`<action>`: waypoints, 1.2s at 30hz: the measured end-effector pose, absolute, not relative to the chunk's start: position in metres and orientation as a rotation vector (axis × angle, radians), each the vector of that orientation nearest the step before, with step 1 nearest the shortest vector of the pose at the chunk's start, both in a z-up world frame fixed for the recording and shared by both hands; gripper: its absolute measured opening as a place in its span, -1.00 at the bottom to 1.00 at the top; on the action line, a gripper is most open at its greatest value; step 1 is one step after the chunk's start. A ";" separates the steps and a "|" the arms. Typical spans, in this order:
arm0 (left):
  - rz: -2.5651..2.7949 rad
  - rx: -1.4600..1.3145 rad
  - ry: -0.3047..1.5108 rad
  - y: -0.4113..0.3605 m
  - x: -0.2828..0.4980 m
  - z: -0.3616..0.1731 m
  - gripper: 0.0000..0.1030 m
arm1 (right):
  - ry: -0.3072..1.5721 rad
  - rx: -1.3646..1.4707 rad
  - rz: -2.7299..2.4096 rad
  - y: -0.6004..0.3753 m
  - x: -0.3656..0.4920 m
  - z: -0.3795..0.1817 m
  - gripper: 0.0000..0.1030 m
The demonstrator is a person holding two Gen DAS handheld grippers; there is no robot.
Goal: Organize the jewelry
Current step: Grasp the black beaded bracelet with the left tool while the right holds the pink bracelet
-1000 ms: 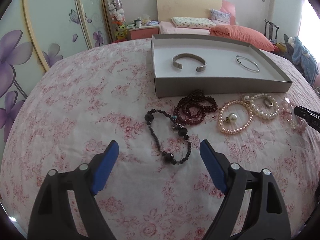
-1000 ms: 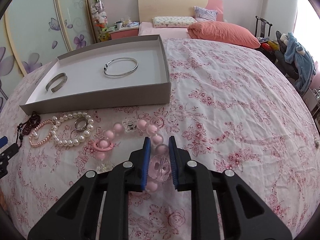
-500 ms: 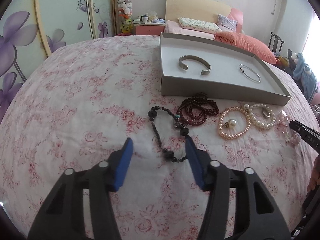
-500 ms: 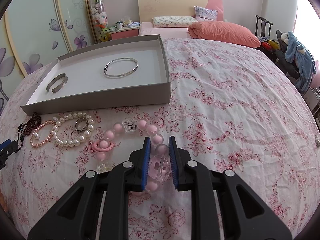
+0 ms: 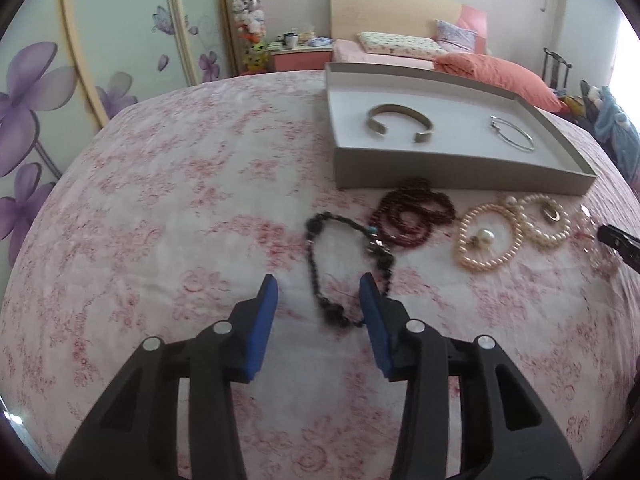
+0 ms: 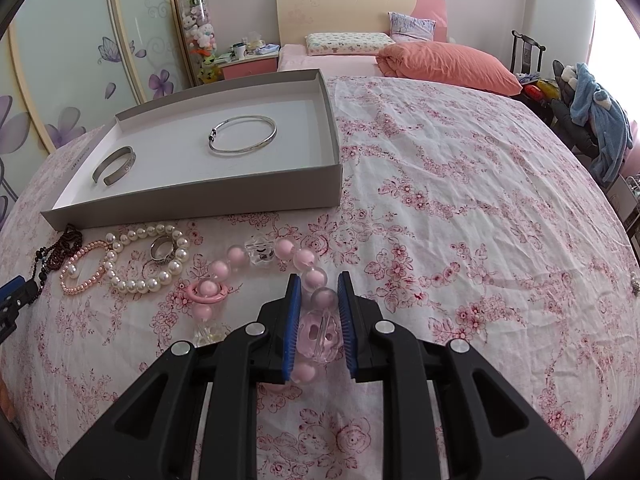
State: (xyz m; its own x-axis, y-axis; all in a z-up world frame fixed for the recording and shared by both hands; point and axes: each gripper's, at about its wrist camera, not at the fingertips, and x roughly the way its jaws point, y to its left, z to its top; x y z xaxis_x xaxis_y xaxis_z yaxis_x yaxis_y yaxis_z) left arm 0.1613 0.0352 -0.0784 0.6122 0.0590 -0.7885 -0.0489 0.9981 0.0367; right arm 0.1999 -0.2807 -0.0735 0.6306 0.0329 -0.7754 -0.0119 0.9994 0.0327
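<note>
No legible writing. Grey tray (image 6: 192, 204) holds cuff bangle (image 6: 114, 165), thin bangle (image 6: 243, 135). Right gripper (image 6: 318, 284) jaws pinching pink bead bracelet (image 6: 316, 280); left gripper (image 5: 318, 290) jaws spread around black bracelet (image 5: 316, 264).

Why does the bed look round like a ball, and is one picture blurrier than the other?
Both views use a fisheye lens, so the bedspread bulges and the corners go black. The left wrist view is softer and hazier: the black bead bracelet looks smeared. The right wrist view is sharper, with the window washed out at top right.

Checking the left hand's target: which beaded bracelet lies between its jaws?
The black bead bracelet, its near end between the open jaws; the dark red and pearl ones lie farther off.
</note>
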 end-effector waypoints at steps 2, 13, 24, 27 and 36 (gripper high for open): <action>0.054 0.006 0.912 0.033 0.160 -0.078 -0.22 | 0.888 0.025 0.026 -0.281 0.200 -0.074 -0.61; 0.052 0.003 0.918 0.033 0.161 -0.079 -0.75 | 0.889 0.025 0.025 -0.280 0.200 -0.074 -0.60; 0.043 -0.008 0.923 0.041 0.165 -0.076 -0.80 | 0.882 0.056 0.043 -0.284 0.199 -0.073 -0.67; 0.030 -0.041 0.909 0.046 0.165 -0.071 -0.80 | 0.839 0.090 0.071 -0.287 0.193 -0.062 -0.72; -0.032 -0.086 0.797 0.045 0.158 -0.038 -0.80 | 0.736 0.152 0.144 -0.287 0.181 -0.035 -0.73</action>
